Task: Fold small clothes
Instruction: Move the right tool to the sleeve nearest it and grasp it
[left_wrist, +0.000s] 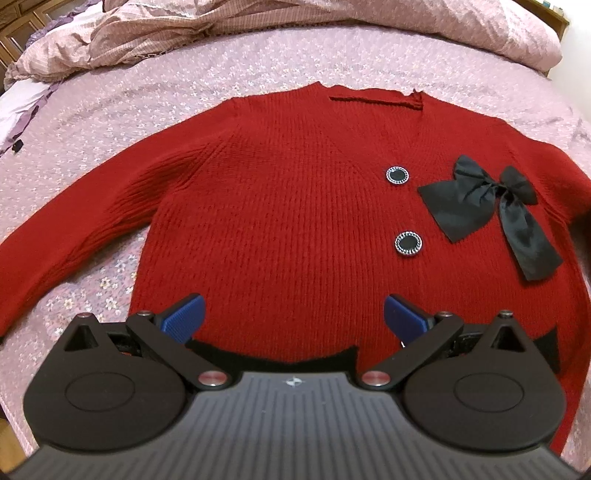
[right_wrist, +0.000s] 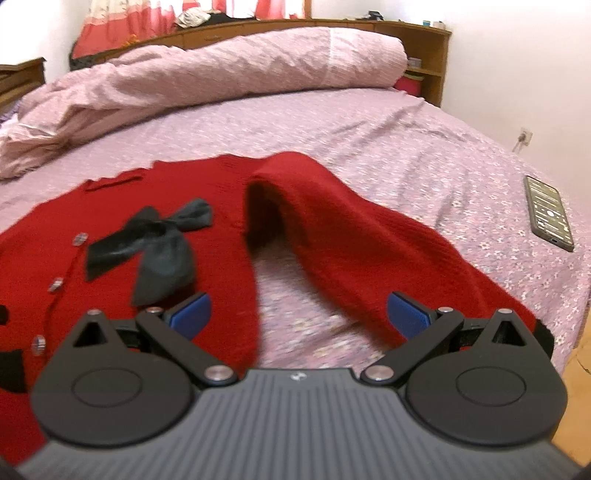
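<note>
A red knitted cardigan (left_wrist: 280, 206) lies front up on the bed, with a black bow (left_wrist: 491, 206) and two round buttons (left_wrist: 398, 175). Its left sleeve (left_wrist: 62, 240) stretches out flat to the left. My left gripper (left_wrist: 293, 317) is open and empty above the black-trimmed hem. In the right wrist view the cardigan (right_wrist: 110, 229) lies to the left and its right sleeve (right_wrist: 351, 229) is humped up off the bed, running down toward my right gripper (right_wrist: 299, 317), which is open and empty, its right finger close beside the sleeve end.
The bed has a pink flowered sheet (right_wrist: 424, 147). A rumpled pink duvet (right_wrist: 221, 74) lies along the far side. A phone (right_wrist: 550, 212) rests on the sheet at the right. A wooden headboard shelf (right_wrist: 424, 48) stands behind; the floor shows at the bed's right edge.
</note>
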